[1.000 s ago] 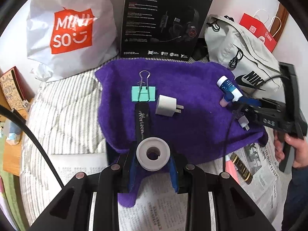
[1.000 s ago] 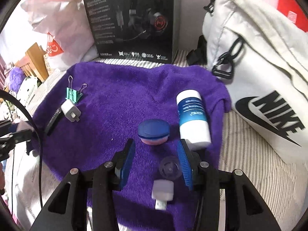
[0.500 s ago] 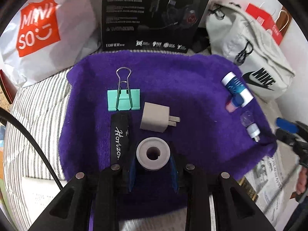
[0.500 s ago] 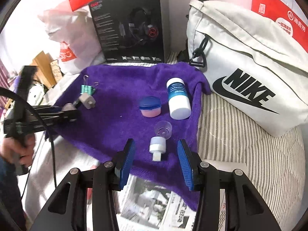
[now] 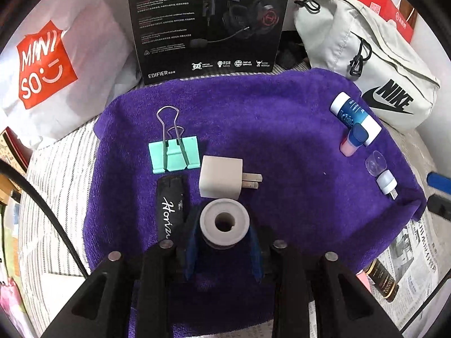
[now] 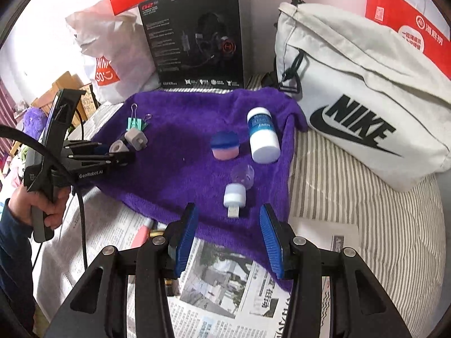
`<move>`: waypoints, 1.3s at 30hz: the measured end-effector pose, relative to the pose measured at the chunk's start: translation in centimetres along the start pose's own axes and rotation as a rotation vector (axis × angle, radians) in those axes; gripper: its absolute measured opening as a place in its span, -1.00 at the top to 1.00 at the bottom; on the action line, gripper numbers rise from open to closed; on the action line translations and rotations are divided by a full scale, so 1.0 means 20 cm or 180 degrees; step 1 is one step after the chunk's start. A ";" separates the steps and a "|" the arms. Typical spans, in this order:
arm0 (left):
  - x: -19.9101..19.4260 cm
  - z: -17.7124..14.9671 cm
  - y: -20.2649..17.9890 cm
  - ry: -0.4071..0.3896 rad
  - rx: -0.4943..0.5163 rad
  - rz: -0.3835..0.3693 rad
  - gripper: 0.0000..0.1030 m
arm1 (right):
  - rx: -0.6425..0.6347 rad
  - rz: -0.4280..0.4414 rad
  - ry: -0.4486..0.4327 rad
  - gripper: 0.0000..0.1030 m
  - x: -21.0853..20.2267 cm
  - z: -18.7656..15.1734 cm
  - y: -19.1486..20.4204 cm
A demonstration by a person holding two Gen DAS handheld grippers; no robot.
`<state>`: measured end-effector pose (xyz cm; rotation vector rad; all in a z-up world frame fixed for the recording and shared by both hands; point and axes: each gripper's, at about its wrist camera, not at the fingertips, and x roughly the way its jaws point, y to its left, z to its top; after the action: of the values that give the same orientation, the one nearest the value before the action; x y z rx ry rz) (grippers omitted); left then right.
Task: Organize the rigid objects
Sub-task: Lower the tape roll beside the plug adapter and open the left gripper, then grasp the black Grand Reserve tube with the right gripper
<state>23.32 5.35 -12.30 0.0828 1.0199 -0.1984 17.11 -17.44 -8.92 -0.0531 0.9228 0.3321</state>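
Observation:
My left gripper (image 5: 224, 242) is shut on a white tape roll (image 5: 224, 222) and holds it over the purple towel (image 5: 282, 146), just in front of a white plug adapter (image 5: 221, 177) and beside a black Horizon stick (image 5: 170, 205). A mint binder clip (image 5: 174, 155) lies behind them. On the towel's right side lie a blue-and-white bottle (image 6: 263, 135), a pink jar with a blue lid (image 6: 225, 145), a clear cap (image 6: 243, 175) and a small white USB plug (image 6: 234, 195). My right gripper (image 6: 228, 238) is open and empty at the towel's front edge, just short of the USB plug.
A black headset box (image 5: 208, 22) stands behind the towel, with a white Miniso bag (image 5: 48, 64) on its left and a white Nike bag (image 6: 363, 95) on its right. Newspaper (image 6: 231, 287) lies in front, with a dark bottle (image 5: 380, 280) on it.
My left gripper has carried the tape roll forward over the towel, up to the plug adapter. My right gripper has pulled back from the USB plug to the towel's front edge.

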 end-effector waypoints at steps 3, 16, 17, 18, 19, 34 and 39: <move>0.00 0.00 -0.02 0.0060 0.0047 0.0014 0.25 | -0.0050 -0.0011 0.0076 0.11 -0.01 -0.01 -0.01; -0.13 -0.10 -0.01 0.0117 -0.0080 0.0105 0.05 | 0.0094 -0.0012 0.0014 0.07 -0.14 -0.16 -0.08; -0.16 -0.11 -0.01 0.0103 -0.0073 0.0122 0.05 | 0.0088 -0.0003 0.0019 0.07 -0.14 -0.18 -0.07; -0.20 -0.12 -0.02 0.0073 -0.0072 0.0140 0.05 | 0.0085 0.0016 0.0027 0.07 -0.14 -0.19 -0.06; -0.25 -0.14 -0.03 0.0033 -0.0074 0.0147 0.05 | 0.0084 0.0048 0.0046 0.07 -0.13 -0.21 -0.04; -0.50 -0.46 -0.05 0.0001 -0.0260 0.0074 0.05 | -0.0317 0.0312 0.0308 0.09 0.15 -0.31 0.32; -0.54 -0.55 0.00 0.0006 -0.0346 0.0074 0.05 | -0.0524 0.0085 0.0194 0.23 0.18 -0.32 0.37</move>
<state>8.68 8.54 -8.84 -0.0041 1.0294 -0.1216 11.96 -10.67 -14.82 -0.2032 0.9556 0.4329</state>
